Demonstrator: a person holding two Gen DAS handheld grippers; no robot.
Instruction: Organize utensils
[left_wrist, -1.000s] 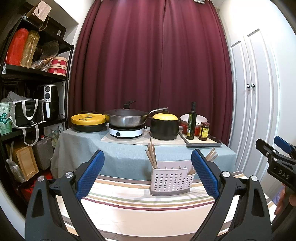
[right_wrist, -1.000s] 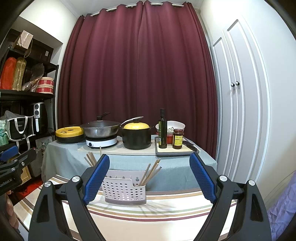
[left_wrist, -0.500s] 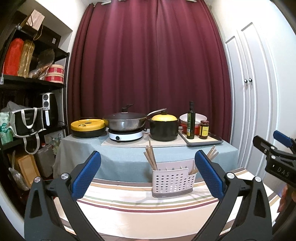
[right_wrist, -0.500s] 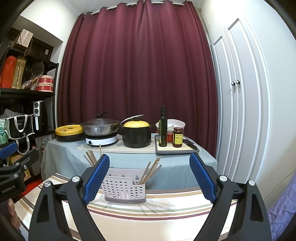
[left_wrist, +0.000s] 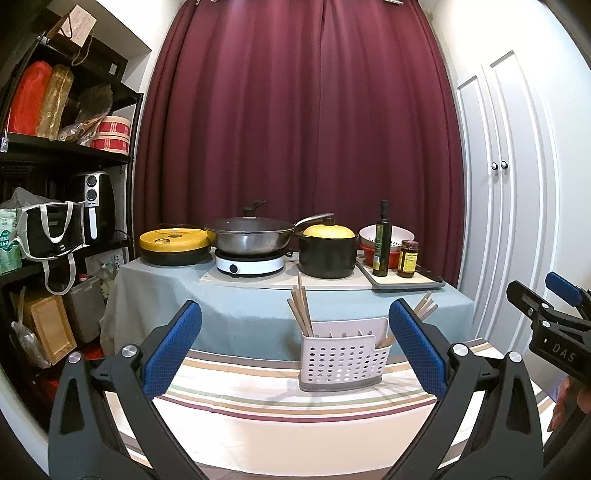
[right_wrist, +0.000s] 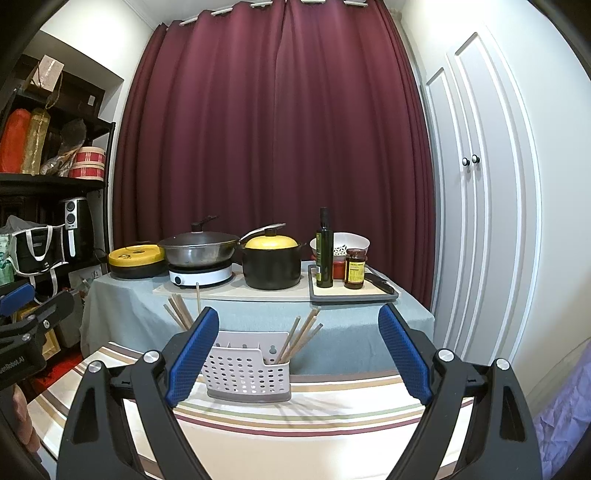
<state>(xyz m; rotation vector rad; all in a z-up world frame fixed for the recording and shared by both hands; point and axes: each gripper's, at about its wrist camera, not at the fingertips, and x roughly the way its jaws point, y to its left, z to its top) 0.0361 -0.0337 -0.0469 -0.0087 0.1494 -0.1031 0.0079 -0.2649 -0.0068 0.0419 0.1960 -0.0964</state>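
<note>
Wooden chopsticks (left_wrist: 301, 310) stand sorted in the white caddy (left_wrist: 343, 360); I see none loose on the desk (left_wrist: 280, 410), so I judge the task nearly complete. I hold both the left hand-held gripper (left_wrist: 293, 354) and the right hand-held gripper (right_wrist: 297, 360) released, empty.

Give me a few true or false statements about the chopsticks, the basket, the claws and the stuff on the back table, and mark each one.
1. Both claws are open and hold nothing. True: left claw, right claw.
2. The chopsticks lie flat on the striped cloth. False: they stand leaning in the white basket.
3. The black pot has a yellow lid. True.
4. The dark bottle stands left of the pan. False: it stands to the right, on the tray.
5. The basket sits on the grey back table. False: it is on the striped cloth.
</note>
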